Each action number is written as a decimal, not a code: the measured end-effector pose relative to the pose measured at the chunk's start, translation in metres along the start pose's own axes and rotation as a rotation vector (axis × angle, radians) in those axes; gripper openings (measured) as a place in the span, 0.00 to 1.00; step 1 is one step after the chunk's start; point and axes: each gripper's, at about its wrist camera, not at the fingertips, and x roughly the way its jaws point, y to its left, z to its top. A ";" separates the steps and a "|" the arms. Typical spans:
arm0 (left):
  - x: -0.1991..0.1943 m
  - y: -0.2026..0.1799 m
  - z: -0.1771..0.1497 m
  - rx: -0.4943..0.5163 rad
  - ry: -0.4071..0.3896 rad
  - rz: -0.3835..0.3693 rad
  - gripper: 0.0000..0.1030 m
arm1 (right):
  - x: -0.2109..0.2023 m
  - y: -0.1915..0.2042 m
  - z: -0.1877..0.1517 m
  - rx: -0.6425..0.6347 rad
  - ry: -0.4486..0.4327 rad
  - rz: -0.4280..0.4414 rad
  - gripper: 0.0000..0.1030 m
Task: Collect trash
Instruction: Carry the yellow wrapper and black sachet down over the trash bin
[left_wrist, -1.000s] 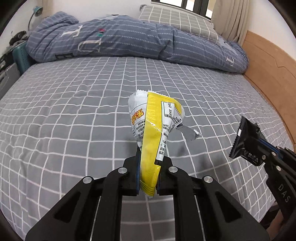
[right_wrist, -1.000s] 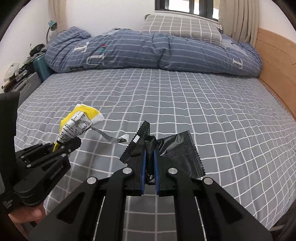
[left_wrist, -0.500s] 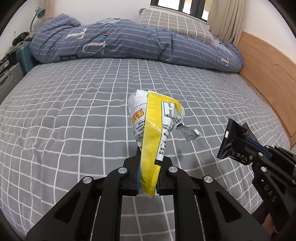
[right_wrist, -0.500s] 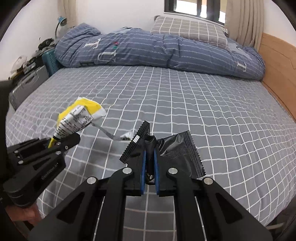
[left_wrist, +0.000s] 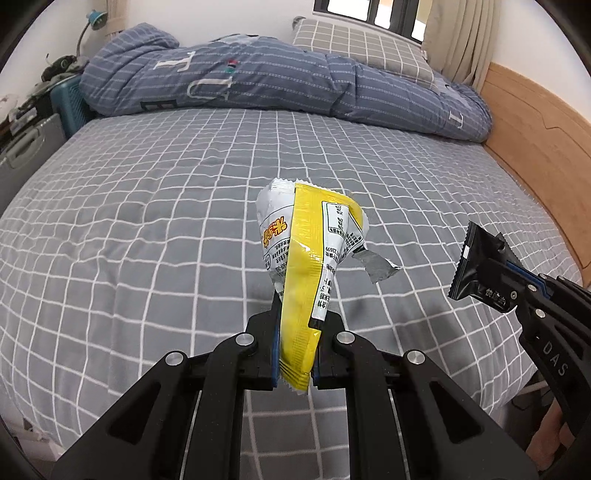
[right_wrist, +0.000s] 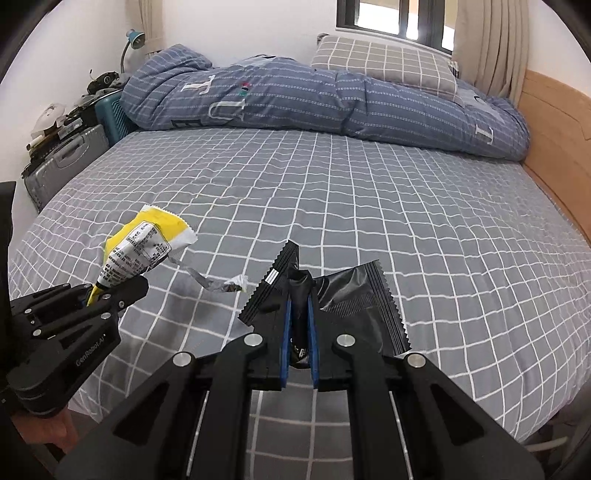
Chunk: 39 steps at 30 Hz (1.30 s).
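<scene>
My left gripper (left_wrist: 294, 332) is shut on a yellow and silver snack wrapper (left_wrist: 306, 258) and holds it upright above the bed; a torn silver strip hangs off its right side. It also shows in the right wrist view (right_wrist: 142, 251) at the left, pinched in the left gripper (right_wrist: 98, 295). My right gripper (right_wrist: 298, 332) is shut on a crumpled black wrapper (right_wrist: 347, 299) with serrated edges. The black wrapper also shows at the right of the left wrist view (left_wrist: 480, 266), held in the right gripper (left_wrist: 517, 291).
The bed (left_wrist: 147, 206) has a grey sheet with white checks. A blue striped duvet (left_wrist: 258, 77) and a checked pillow (left_wrist: 362, 48) lie at the far end. A wooden bed frame (left_wrist: 543, 125) runs along the right. A suitcase (right_wrist: 62, 162) and clutter stand at the left.
Both grippers have pulled back and up from the bed, each still holding its wrapper. More of the near edge of the bed and the far wall has come into view.
</scene>
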 end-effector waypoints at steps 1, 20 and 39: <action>-0.003 0.001 -0.002 -0.001 -0.001 0.001 0.10 | -0.002 0.001 -0.002 0.002 -0.001 0.002 0.08; -0.056 0.012 -0.042 -0.020 -0.008 0.011 0.10 | -0.053 0.024 -0.035 -0.004 -0.026 0.045 0.08; -0.099 0.014 -0.092 -0.049 -0.011 0.033 0.10 | -0.088 0.040 -0.078 -0.001 -0.002 0.066 0.08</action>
